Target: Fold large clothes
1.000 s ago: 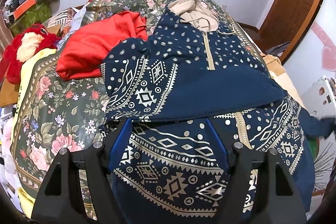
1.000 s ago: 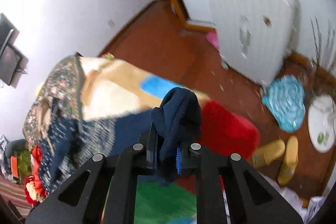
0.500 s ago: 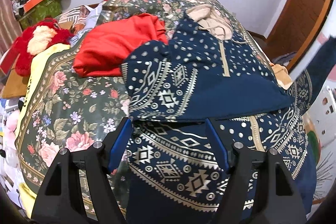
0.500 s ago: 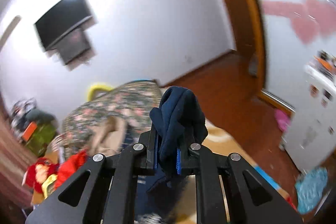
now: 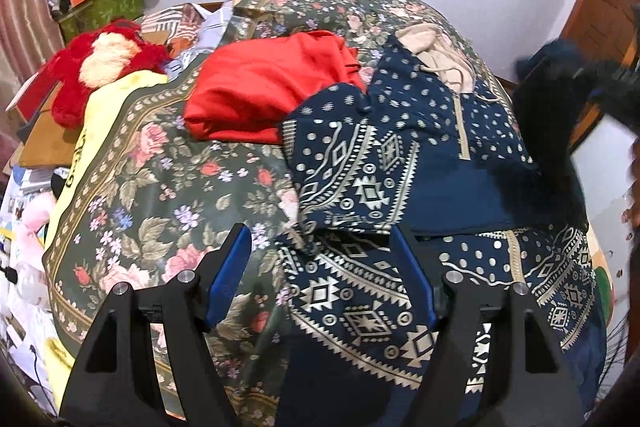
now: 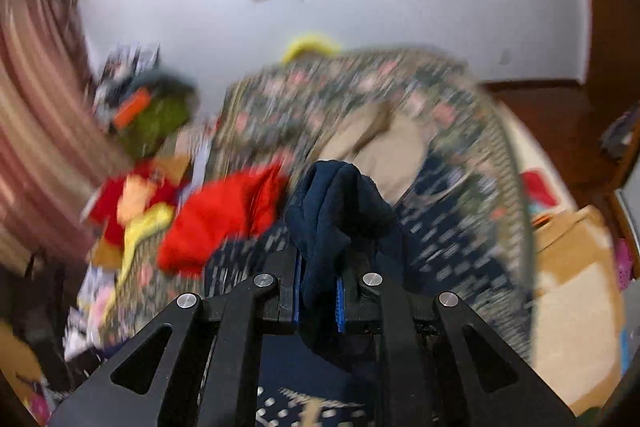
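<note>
navy gold-patterned garment [image 5: 400, 163]; red cloth [image 5: 264, 83]; dark floral bedspread [image 5: 160, 187]

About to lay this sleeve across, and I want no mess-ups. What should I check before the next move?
1. Right gripper shut on the sleeve: ok.
2. Left gripper open, holding nothing: ok.
3. Left sleeve already folded over the dress: ok.
4. Red cloth off the dress: not ok, their edges meet.
5. Dress lying flat on the bedspread: cannot tell, right-wrist view is blurred.
</note>
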A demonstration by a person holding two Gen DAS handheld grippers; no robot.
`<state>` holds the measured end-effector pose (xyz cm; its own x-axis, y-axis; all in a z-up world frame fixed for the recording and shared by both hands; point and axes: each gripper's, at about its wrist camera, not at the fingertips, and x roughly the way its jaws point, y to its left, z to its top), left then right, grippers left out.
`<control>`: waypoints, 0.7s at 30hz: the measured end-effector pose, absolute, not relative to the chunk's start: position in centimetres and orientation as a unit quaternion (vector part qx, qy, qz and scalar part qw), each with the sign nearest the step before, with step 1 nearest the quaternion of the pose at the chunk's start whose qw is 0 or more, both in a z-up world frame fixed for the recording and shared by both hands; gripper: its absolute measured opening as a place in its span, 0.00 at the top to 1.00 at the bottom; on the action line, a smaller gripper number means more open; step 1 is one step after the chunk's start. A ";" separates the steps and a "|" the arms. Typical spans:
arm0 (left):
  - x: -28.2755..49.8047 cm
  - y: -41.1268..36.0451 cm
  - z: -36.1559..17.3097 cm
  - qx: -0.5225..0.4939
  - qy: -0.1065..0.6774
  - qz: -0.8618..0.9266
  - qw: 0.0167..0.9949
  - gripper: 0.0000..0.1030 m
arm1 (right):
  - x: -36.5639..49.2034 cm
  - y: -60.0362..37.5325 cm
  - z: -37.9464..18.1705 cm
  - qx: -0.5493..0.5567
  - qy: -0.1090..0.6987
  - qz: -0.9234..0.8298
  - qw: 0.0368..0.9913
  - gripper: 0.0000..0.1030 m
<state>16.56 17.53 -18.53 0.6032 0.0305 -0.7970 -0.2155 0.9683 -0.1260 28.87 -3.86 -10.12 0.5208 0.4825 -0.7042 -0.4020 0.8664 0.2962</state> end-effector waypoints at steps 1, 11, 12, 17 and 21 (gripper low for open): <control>16.4 17.8 -18.6 -0.108 0.440 0.071 0.888 0.31 | 28.7 -3.3 -11.3 0.037 0.434 0.259 0.862 0.89; 15.3 19.5 -19.2 -0.137 0.445 0.083 0.881 0.31 | 29.2 -0.7 -18.2 0.004 0.601 0.279 0.749 0.72; 15.4 19.4 -19.2 -0.137 0.446 0.082 0.881 0.31 | 28.8 -0.7 -17.8 0.006 0.605 0.288 0.742 0.63; 15.9 18.1 -18.3 -0.128 0.441 0.067 0.886 0.31 | 26.9 -2.3 -14.8 -0.010 0.564 0.299 0.769 0.45; 17.1 16.2 -17.3 -0.108 0.438 0.052 0.891 0.31 | 26.0 -5.4 -11.8 -0.027 0.514 0.279 0.811 0.39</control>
